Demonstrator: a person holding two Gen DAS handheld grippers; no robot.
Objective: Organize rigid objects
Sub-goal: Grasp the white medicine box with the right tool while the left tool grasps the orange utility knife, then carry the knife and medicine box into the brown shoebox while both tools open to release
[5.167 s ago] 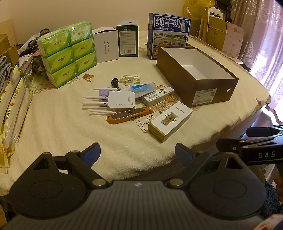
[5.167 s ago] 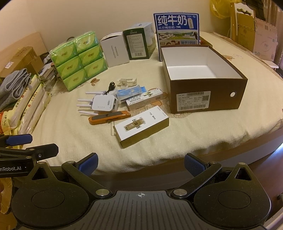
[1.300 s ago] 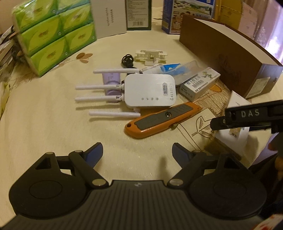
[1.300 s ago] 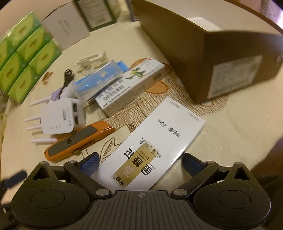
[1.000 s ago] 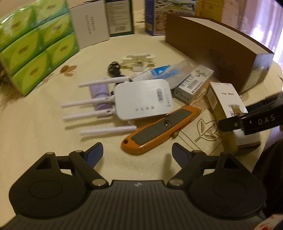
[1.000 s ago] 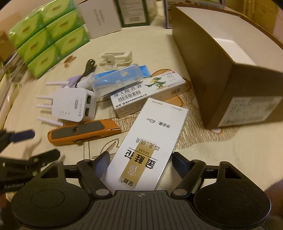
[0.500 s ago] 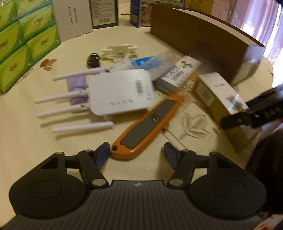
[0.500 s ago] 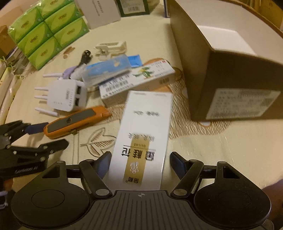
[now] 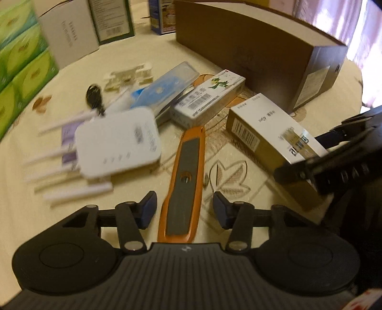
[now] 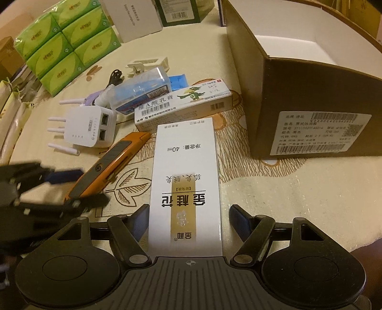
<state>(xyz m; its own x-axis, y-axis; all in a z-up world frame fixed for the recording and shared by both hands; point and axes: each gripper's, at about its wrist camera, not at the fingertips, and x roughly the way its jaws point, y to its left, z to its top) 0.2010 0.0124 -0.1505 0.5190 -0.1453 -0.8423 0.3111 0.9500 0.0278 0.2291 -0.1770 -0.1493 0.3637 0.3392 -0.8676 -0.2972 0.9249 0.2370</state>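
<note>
An orange utility knife (image 9: 182, 183) lies on the cream cloth, its near end between the fingers of my open left gripper (image 9: 183, 208), with gaps on both sides. The knife also shows in the right wrist view (image 10: 107, 167). My open right gripper (image 10: 188, 220) straddles a white and gold box (image 10: 185, 181), fingers not touching it. That box also shows in the left wrist view (image 9: 269, 138). A white router (image 9: 117, 140), a clear blue case (image 9: 162, 90) and a green-bird carton (image 9: 207, 97) lie beyond. An open brown box (image 10: 310, 78) stands at the right.
Green tissue packs (image 10: 66, 40), a white carton (image 10: 136, 16) and a dark green carton (image 10: 181, 10) stand at the back. A white clip (image 10: 148, 64) and a black cable (image 10: 114, 76) lie behind the case. The left gripper shows at the left of the right wrist view (image 10: 47, 190).
Both grippers have come down close to the cloth. The left one has closed in around the knife's end, the right one around the white and gold box, which has turned lengthwise.
</note>
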